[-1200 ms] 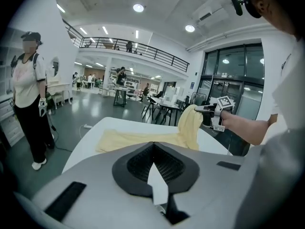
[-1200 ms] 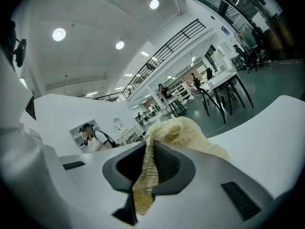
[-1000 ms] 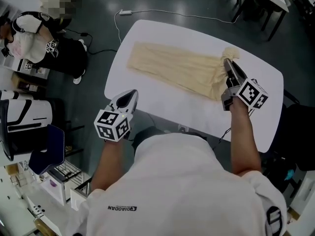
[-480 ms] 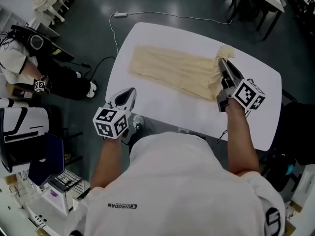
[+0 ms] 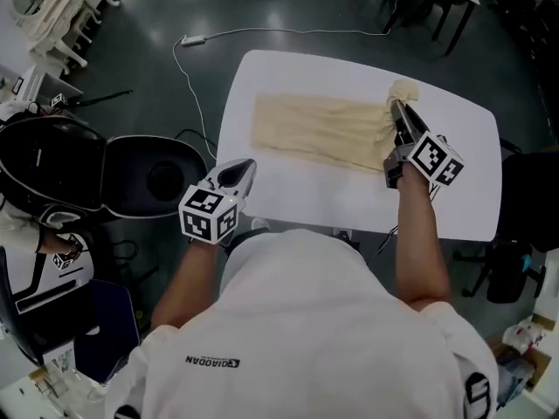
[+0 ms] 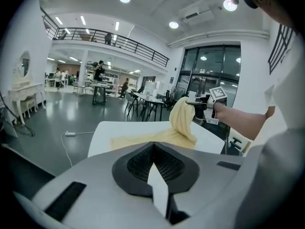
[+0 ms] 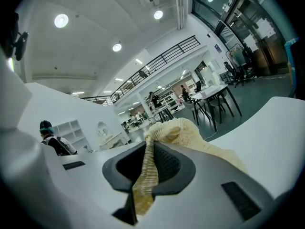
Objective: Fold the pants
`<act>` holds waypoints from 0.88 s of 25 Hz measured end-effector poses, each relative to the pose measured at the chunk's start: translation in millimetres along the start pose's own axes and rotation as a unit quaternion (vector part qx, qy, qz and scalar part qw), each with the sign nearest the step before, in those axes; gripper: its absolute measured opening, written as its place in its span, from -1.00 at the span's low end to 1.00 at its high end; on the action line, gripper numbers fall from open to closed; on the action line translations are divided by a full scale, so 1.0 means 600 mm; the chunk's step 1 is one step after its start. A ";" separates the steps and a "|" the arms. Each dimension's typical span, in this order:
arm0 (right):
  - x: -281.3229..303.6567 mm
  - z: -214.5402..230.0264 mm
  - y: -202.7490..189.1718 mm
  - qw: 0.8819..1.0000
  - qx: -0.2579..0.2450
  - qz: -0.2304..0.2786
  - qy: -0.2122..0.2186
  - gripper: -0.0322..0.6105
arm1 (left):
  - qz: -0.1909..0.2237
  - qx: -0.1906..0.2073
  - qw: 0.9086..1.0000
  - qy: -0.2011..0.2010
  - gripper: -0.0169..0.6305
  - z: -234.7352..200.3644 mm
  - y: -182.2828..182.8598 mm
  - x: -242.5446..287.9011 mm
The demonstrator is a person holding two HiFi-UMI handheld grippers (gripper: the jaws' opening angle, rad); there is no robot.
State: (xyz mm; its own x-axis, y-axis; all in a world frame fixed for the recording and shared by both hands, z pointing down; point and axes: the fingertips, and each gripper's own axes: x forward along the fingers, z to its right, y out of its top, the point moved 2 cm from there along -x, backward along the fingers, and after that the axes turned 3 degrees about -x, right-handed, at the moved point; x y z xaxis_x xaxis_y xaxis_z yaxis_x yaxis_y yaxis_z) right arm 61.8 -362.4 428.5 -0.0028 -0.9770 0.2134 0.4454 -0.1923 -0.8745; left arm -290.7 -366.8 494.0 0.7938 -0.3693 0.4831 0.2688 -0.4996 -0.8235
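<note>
Pants lie along the worktop, one end clamped in the right gripper. The left gripper is closed and empty. A cable crosses the floor beyond.

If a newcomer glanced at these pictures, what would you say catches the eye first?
Cream pants lie stretched across the white table, bright against the dark floor. The right gripper is clamped on their bunched end at the table's right and holds it raised off the surface. The left gripper hovers empty by the near left edge.
</note>
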 end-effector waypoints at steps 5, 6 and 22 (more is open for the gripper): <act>0.020 -0.064 -0.008 1.000 -0.010 0.011 -0.028 -0.71 | -0.011 0.015 0.999 -0.038 -0.88 -0.069 0.015 -0.014; 0.026 -0.076 -0.009 0.999 -0.011 0.012 -0.031 -0.71 | -0.013 0.015 0.999 -0.043 -0.88 -0.080 0.016 -0.016; 0.179 -0.247 -0.115 0.995 -0.043 -0.092 0.000 -0.70 | 0.008 -0.016 0.998 -0.057 -0.88 -0.139 0.027 -0.039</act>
State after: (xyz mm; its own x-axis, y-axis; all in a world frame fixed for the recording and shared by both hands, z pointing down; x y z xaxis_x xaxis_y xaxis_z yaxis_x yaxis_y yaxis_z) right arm -101.8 -467.7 447.1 -0.0780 -0.9242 0.3738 0.3588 -0.3758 -0.8544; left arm -350.2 -431.9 494.3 0.8552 -0.2872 0.4314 0.2389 -0.5203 -0.8199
